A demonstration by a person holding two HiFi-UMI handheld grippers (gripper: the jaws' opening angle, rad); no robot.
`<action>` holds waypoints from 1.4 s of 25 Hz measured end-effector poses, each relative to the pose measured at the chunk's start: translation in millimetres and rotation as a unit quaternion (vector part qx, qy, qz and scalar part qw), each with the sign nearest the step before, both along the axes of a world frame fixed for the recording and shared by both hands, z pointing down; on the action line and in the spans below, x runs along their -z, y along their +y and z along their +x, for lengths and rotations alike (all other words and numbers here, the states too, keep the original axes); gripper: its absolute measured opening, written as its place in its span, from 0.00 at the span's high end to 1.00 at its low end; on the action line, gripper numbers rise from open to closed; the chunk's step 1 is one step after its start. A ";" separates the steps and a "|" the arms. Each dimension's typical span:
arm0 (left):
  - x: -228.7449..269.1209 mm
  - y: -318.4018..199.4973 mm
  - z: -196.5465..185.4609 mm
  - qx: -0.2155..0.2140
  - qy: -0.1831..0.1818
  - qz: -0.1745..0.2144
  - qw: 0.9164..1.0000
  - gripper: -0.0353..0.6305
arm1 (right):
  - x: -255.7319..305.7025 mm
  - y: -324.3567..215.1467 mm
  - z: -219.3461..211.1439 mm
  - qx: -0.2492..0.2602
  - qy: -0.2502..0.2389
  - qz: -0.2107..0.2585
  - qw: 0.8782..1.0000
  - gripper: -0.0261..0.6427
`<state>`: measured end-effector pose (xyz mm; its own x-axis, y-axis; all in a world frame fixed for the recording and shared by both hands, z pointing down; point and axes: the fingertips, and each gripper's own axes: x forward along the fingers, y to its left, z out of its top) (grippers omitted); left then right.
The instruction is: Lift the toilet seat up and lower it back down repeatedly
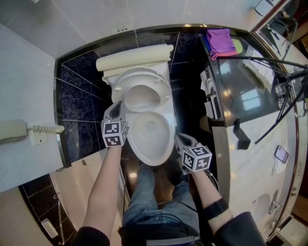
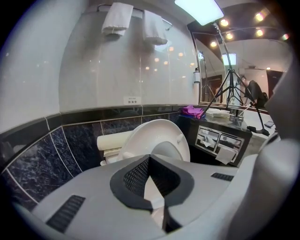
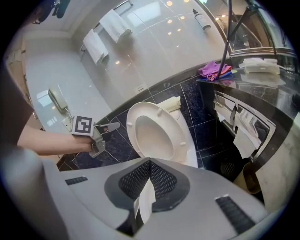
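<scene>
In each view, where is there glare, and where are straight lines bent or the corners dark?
Head view: tile joints on the dark wall bow, and the countertop shows bright reflections. Left gripper view: the ceiling light is blown out white, corners dark. Right gripper view: lamp spots glare on the glossy wall; the toilet seat is sharp.

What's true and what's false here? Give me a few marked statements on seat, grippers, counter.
1. The toilet seat stands raised off the bowl. True.
2. The left gripper clamps the seat's rim. False: its jaws are together on nothing, beside the seat and apart from it.
3. The right gripper has its jaws wide apart. False: they are shut and empty.
4. A purple cloth lies on the counter. True.
</scene>
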<state>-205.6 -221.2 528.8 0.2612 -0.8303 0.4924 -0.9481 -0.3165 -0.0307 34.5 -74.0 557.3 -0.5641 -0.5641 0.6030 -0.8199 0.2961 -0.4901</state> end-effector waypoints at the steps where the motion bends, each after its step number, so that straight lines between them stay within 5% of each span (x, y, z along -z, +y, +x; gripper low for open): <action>1: 7.7 11.9 -0.7 0.002 -0.002 0.002 1.000 0.95 | 5.7 1.1 1.9 0.004 0.003 0.006 1.000 0.94; 12: 113.7 171.0 -9.8 0.041 -0.011 0.018 0.999 0.95 | 86.3 33.1 36.3 0.080 0.058 0.085 0.991 0.94; 19: 167.0 250.8 -23.3 0.069 -0.018 0.037 0.997 0.95 | 144.8 48.0 73.1 0.073 0.088 0.132 0.985 0.94; 35: 211.7 335.5 -20.7 0.111 0.018 0.061 0.992 0.95 | 205.0 86.1 111.6 0.069 0.126 0.188 0.972 0.94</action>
